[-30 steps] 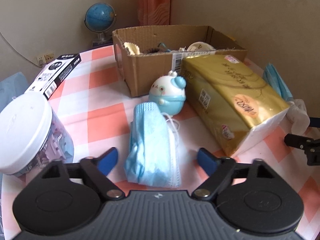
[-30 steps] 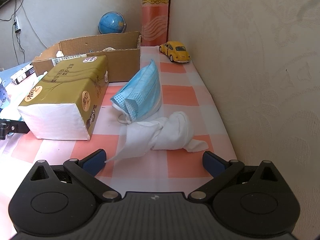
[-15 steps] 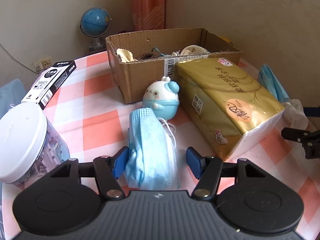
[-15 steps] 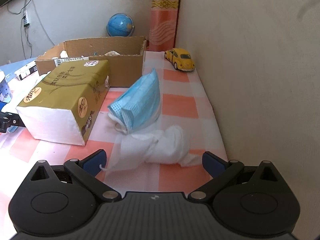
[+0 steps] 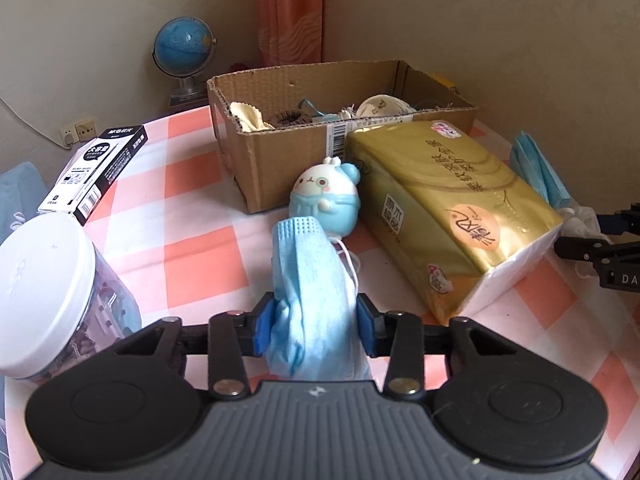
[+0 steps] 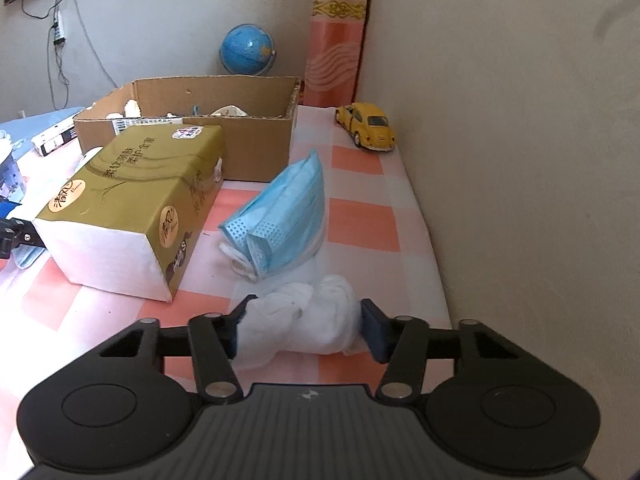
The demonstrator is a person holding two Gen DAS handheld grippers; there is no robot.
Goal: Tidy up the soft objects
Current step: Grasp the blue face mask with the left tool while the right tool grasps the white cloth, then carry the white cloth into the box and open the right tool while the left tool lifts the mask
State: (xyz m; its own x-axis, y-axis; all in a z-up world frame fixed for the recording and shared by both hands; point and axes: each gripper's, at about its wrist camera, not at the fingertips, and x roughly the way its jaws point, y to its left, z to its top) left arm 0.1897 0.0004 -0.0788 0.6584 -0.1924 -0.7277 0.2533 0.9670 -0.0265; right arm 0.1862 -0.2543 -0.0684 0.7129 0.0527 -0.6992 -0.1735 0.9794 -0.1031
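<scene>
A folded blue face mask lies on the checked tablecloth, and my left gripper is closing on its near end, both blue pads pressing the fabric. In the right wrist view a twisted white cloth sits between the closing pads of my right gripper, which touch it on both sides. A second blue mask lies just beyond that cloth. A round blue-and-white soft toy stands right behind the held mask. The open cardboard box at the back holds several small soft items.
A gold tissue pack lies between the two grippers. A white-lidded jar and a black carton stand at the left. A yellow toy car sits by the wall on the right, a globe behind the box.
Both grippers have narrowed from wide open: the left pads now pinch the blue mask and the right pads now press the white cloth. Neither hand has shifted much.
</scene>
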